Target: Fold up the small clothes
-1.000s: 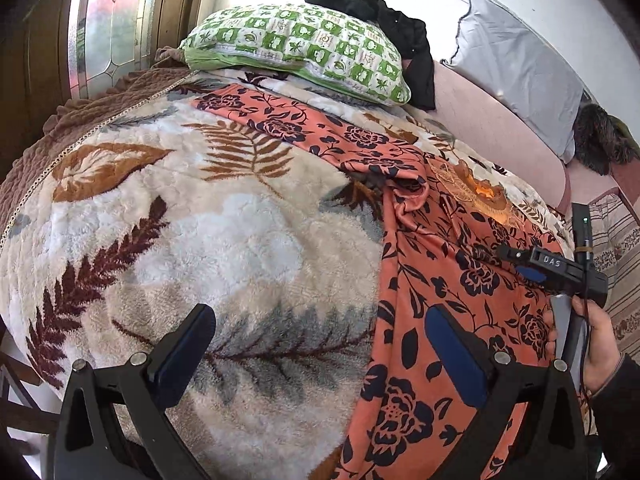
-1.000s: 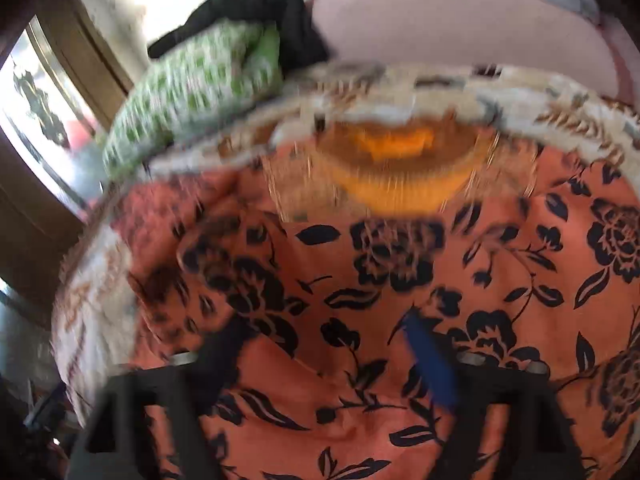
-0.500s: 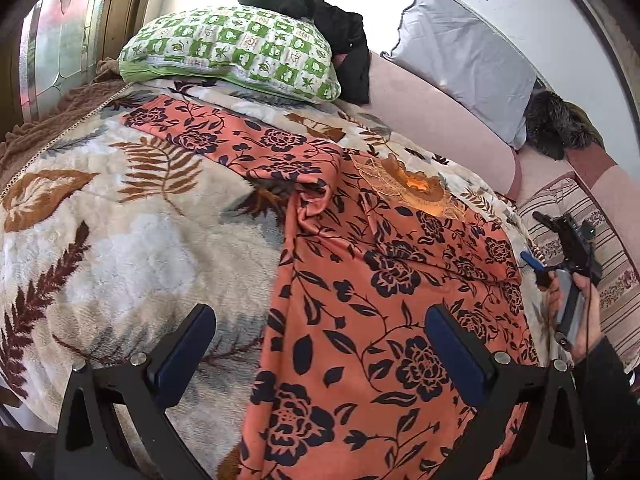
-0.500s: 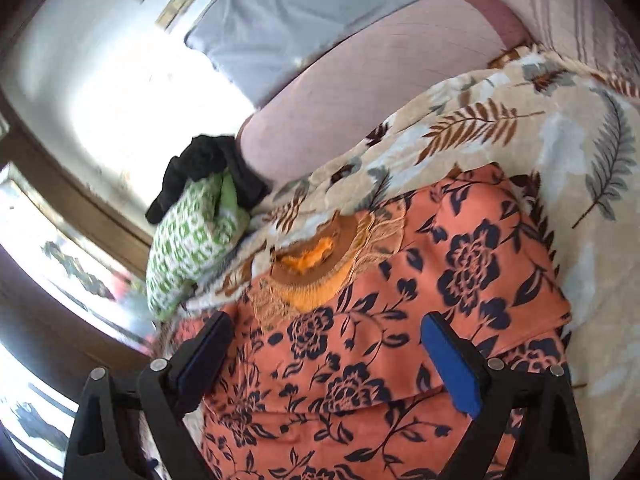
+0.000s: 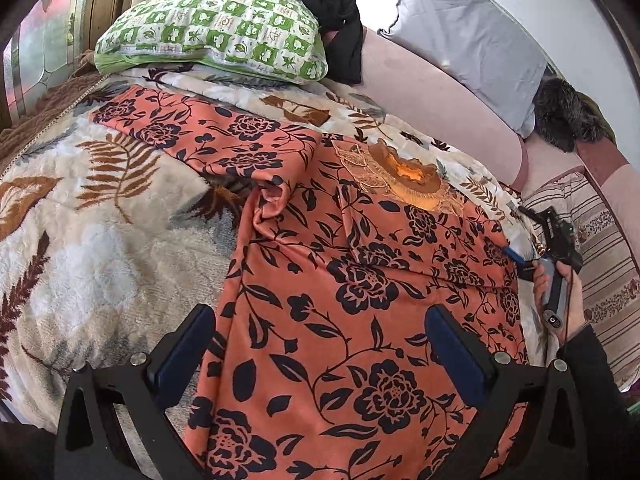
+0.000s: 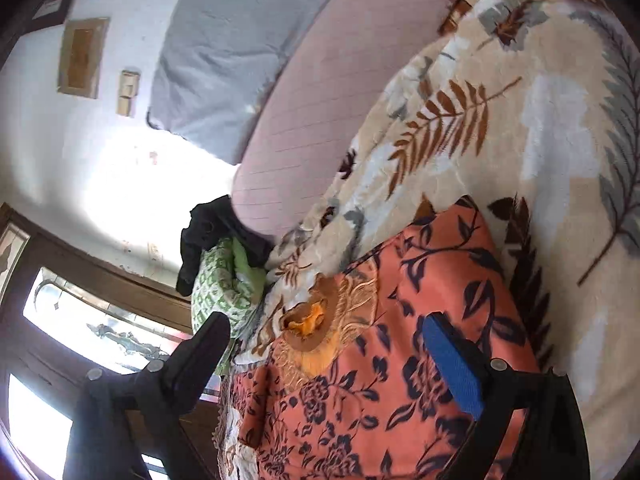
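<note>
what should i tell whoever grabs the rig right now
Left tool: open, holds nothing, over the lower part of the orange floral top.
Right tool: open, holds nothing, at the top's right edge near the collar.
Top lies front up on the leaf blanket, collar toward the green pillow.
Done: right sleeve looks folded in across the chest.
Left: left sleeve is spread out toward the pillow; fold it in, then fold the body up.

The left wrist view looks down across the bed from its foot, fairly close. The right wrist view, rolled sideways, faces the headboard. Both share the orange floral garment (image 5: 360,300) (image 6: 400,380) at lower centre.
</note>
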{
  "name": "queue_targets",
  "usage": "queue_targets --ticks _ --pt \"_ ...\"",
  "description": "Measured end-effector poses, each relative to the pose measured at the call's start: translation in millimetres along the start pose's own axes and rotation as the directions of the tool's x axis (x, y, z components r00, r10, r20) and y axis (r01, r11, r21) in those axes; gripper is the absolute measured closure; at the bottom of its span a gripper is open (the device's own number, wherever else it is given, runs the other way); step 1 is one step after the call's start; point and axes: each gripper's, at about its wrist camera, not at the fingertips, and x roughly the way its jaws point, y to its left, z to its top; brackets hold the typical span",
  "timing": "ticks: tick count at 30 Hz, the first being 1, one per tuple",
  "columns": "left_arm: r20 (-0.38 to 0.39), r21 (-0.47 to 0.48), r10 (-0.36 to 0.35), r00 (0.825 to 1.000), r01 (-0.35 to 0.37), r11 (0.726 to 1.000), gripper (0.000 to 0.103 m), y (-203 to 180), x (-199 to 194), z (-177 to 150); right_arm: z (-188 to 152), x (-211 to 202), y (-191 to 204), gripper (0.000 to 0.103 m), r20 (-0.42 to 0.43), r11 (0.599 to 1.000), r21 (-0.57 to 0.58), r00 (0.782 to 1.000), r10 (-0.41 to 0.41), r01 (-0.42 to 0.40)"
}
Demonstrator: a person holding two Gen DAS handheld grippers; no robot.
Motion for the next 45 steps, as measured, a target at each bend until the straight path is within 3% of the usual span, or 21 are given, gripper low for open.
queue_targets --ticks 1,2,6,11,16,19,22,24,28,29,31,34,36,38,40,42,44,45 --pt "-0.002 -0.01 -0.005 1.0 0.005 1.0 0.0 -2 4 3 1 8 -15 0.004 -0.021 0.996 0.068 0.999 -0.049 0.051" --pt "-0.003 -0.025 -0.014 1.0 0.014 1.0 0.0 -3 9 8 -5 8 -21 0.004 -0.017 0.996 0.09 1.0 -0.007 0.008" --pt "-0.045 -0.1 -0.128 0.991 0.123 0.987 0.0 -16 43 31 -51 -39 10 0.004 0.018 0.994 -0.044 0.995 0.098 -0.097" --pt "-0.111 -0.102 -0.179 0.978 0.168 0.98 0.0 -42 98 59 -123 -64 26 0.004 -0.032 0.982 -0.091 0.986 0.164 -0.166" --pt "-0.171 -0.103 -0.125 0.977 0.109 0.989 0.001 -44 144 79 -153 -51 10 0.004 -0.055 0.987 -0.088 0.99 0.126 -0.131" --pt "-0.205 -0.142 -0.113 0.972 0.084 0.986 0.007 -36 161 77 -152 -41 0 0.004 -0.075 0.987 -0.069 0.987 0.139 -0.144" --pt "-0.205 -0.155 -0.095 0.974 0.064 0.986 0.033 -34 164 73 -152 -38 -6 0.004 -0.081 0.987 -0.056 0.986 0.149 -0.153" --pt "-0.227 -0.149 -0.099 0.969 0.066 0.987 0.059 -37 168 73 -150 -36 -10 0.004 -0.081 0.987 -0.043 0.985 0.152 -0.156" --pt "-0.248 -0.134 -0.039 0.968 0.005 0.991 0.082 -38 172 74 -148 -37 -10 0.004 -0.08 0.986 -0.037 0.984 0.159 -0.162" --pt "-0.253 -0.134 -0.022 0.967 -0.012 0.991 0.096 -36 173 75 -146 -38 -8 0.004 -0.079 0.986 -0.034 0.984 0.162 -0.165" --pt "-0.235 -0.128 -0.004 0.972 -0.027 0.991 0.097 -37 169 77 -145 -39 -9 0.004 -0.077 0.985 -0.024 0.983 0.168 -0.17" --pt "-0.101 -0.023 0.047 0.994 -0.049 0.999 0.097 -58 138 88 -143 -40 -12 0.004 -0.074 0.984 -0.007 0.981 0.177 -0.178" --pt "-0.015 0.051 0.063 0.998 -0.062 0.997 0.097 -74 117 94 -142 -41 -14 0.004 -0.069 0.984 -0.005 0.982 0.178 -0.178" --pt "0.017 0.078 0.085 0.996 -0.086 0.993 0.097 -78 111 91 -141 -41 -14 0.004 -0.066 0.985 -0.006 0.983 0.174 -0.174" --pt "0.015 0.085 0.144 0.989 -0.145 0.986 0.097 -72 122 84 -140 -40 -14 0.004 -0.067 0.985 -0.01 0.983 0.169 -0.17" --pt "-0.064 0.055 0.193 0.979 -0.19 0.98 0.097 -53 148 77 -140 -39 -13 0.004 -0.066 0.986 -0.013 0.984 0.166 -0.167" --pt "-0.122 0.021 0.2 0.972 -0.199 0.98 0.096 -35 164 71 -141 -39 -12 0.004 -0.069 0.986 -0.018 0.984 0.164 -0.166" --pt "-0.11 0.021 0.19 0.976 -0.188 0.982 0.096 -33 164 69 -141 -39 -12 0.004 -0.069 0.986 -0.02 0.984 0.164 -0.166"
